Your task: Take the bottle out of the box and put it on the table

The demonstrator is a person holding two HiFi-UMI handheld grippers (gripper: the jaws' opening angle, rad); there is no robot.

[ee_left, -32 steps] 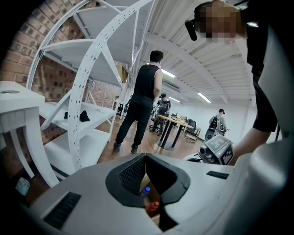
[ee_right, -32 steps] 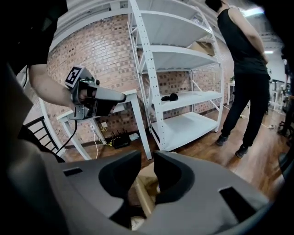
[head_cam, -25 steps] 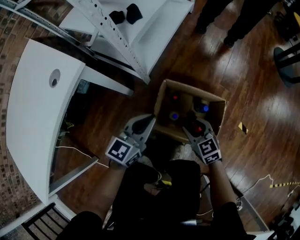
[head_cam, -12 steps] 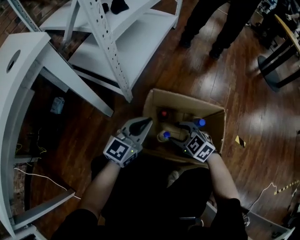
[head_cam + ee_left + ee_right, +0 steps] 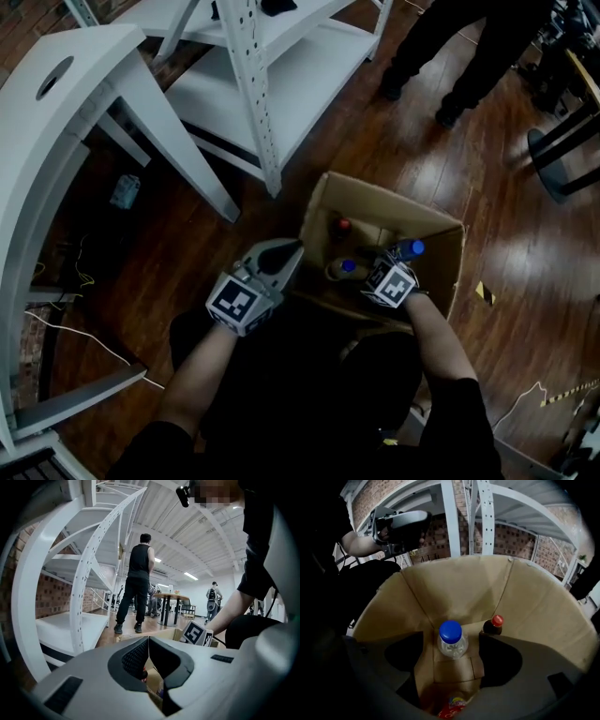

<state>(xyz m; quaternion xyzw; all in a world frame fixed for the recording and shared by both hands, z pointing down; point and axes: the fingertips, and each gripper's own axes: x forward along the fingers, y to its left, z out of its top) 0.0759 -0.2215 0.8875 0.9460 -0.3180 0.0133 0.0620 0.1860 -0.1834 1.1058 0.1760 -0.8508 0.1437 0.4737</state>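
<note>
Now, right gripper (image 5: pixel 453 658) inside box (image 5: pixel 398 199), jaws just opened wide, blue-capped bottle (image 5: pixel 452 638) between them ungripped, left gripper (image 5: pixel 291 252) clenched empty.

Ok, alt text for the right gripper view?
The right hand-held gripper, jaws just opened wide, points down into a cardboard box with a clear blue-capped bottle between the jaws, ungripped. A dark red-capped bottle stands beside it.
</note>
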